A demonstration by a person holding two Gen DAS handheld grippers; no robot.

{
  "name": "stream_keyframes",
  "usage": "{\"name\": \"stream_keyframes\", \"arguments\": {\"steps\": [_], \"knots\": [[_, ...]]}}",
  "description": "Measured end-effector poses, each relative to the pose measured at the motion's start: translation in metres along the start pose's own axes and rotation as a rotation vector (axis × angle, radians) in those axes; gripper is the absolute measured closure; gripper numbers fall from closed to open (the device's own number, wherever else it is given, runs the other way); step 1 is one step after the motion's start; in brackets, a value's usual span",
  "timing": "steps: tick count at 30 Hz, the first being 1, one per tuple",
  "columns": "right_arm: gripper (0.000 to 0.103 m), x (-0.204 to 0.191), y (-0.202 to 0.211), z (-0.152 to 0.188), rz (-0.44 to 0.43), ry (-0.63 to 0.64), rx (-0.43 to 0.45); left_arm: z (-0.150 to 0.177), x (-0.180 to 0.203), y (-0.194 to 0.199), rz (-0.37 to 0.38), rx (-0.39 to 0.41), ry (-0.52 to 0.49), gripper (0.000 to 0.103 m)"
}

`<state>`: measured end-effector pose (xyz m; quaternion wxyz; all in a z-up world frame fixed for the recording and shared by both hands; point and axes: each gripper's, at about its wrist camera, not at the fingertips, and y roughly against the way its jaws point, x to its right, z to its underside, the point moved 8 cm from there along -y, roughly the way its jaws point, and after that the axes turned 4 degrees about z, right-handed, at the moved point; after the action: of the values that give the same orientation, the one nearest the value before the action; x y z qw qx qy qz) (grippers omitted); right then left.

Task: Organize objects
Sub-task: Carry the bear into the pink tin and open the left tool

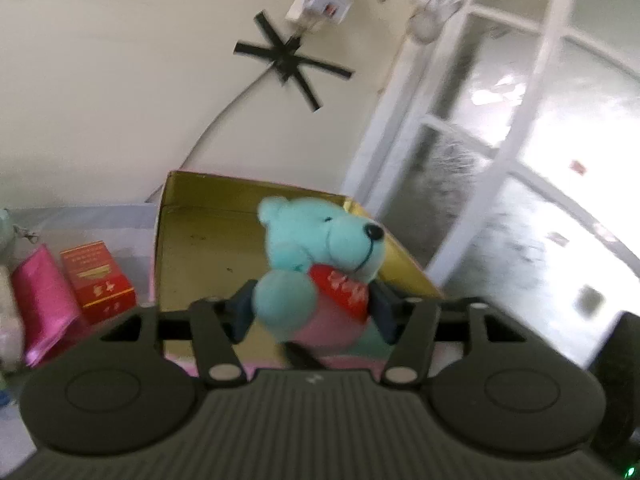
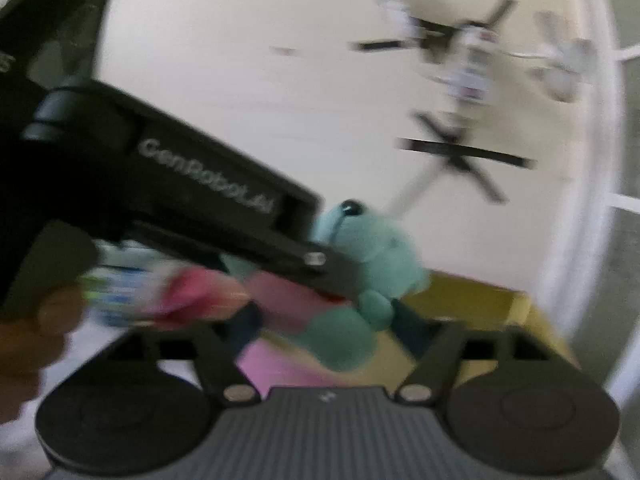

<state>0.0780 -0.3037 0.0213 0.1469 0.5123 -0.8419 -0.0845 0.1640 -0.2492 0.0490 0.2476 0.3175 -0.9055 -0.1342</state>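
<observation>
A teal plush bear (image 1: 316,256) with a pink belly and a red tag is clamped between the fingers of my left gripper (image 1: 314,314), held in front of an open box with a gold inside (image 1: 200,256). In the right wrist view, which is blurred, the same bear (image 2: 372,256) hangs in the left gripper's black body (image 2: 208,208), above the gold box (image 2: 480,304). My right gripper (image 2: 328,328) is open, its fingers to either side of the bear's lower body; I cannot tell if they touch it.
A red carton (image 1: 100,280) and a shiny pink pouch (image 1: 44,300) stand left of the box on a pale surface. A white-framed glass door (image 1: 500,160) is at the right. Black tape crosses mark the wall (image 1: 292,60).
</observation>
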Motion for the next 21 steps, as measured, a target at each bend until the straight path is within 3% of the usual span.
{"name": "stream_keyframes", "arguments": {"steps": [1,3,6,9,14,17,20,21], "knots": [[0.016,0.013,-0.006,0.005,0.062,-0.007,-0.019,0.000,-0.005,-0.005,-0.053,0.003,0.014,0.035],[0.018,0.033,-0.012,0.013,0.105,-0.069,-0.048,0.003,-0.020,-0.001,-0.172,0.015,0.045,0.035],[0.017,0.043,-0.005,0.021,0.050,-0.188,-0.032,0.014,-0.044,0.034,-0.222,0.052,0.047,0.035],[0.017,0.032,0.005,0.016,-0.031,-0.238,0.005,0.036,-0.085,0.085,-0.300,0.083,0.112,0.034],[0.021,-0.036,0.015,-0.011,-0.304,-0.196,-0.003,0.073,-0.167,0.158,-0.548,0.126,0.218,0.033],[0.040,-0.093,-0.006,-0.014,-0.423,-0.122,-0.082,0.096,-0.206,0.184,-0.662,0.142,0.260,0.033],[0.048,-0.140,-0.033,-0.008,-0.440,-0.069,-0.143,0.116,-0.225,0.194,-0.701,0.143,0.278,0.034],[0.048,-0.148,-0.046,-0.009,-0.425,-0.072,-0.161,0.117,-0.230,0.197,-0.672,0.144,0.319,0.034]]}}
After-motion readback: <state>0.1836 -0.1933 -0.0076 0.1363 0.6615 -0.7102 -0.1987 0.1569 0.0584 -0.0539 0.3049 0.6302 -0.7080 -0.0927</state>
